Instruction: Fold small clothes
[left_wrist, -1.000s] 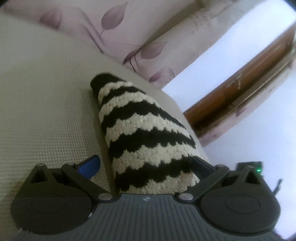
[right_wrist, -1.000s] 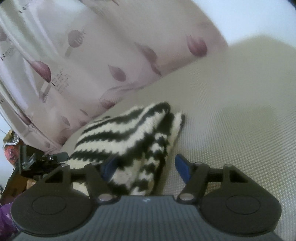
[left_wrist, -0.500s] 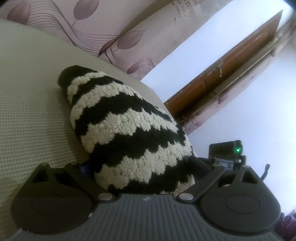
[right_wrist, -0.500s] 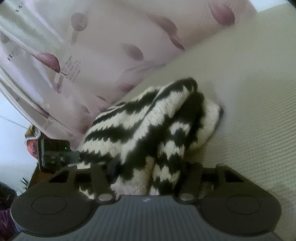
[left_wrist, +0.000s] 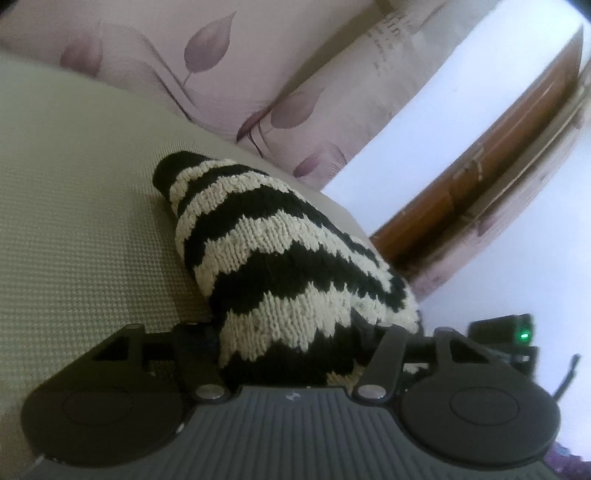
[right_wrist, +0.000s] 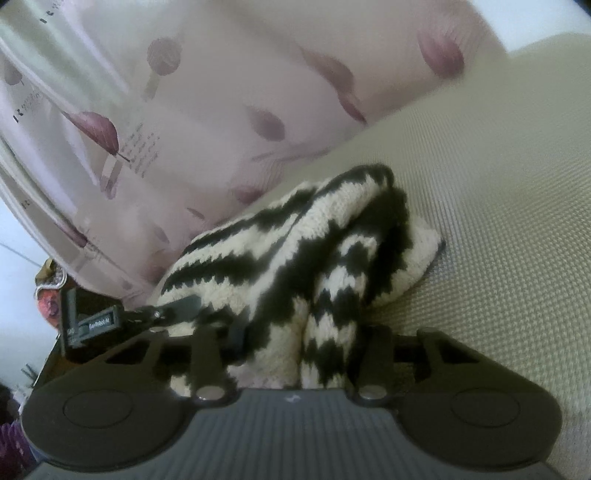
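Knitted in black and cream zigzag stripes, one small garment (left_wrist: 280, 258) lies on the pale woven cushion (left_wrist: 81, 229), bunched between the two grippers. Its near end fills the gap between the fingers of the left gripper (left_wrist: 291, 343), which is clamped onto it; the rest tapers away ahead of that gripper to a black tip. The right gripper (right_wrist: 295, 343) likewise pinches a doubled-over fold of the same knit (right_wrist: 295, 258), with cloth spilling over both of its fingers. Both sets of fingertips are buried in wool, so their pads cannot be made out. Two leaf-printed pillows (left_wrist: 258, 74) stand beyond the knit. Only the left view shows the brown wooden frame (left_wrist: 498, 155) off to its right and a black device with a green light (left_wrist: 517, 332). Only the right view shows the other gripper's finger (right_wrist: 177, 310) reaching into the knit from its left, slightly blurred.
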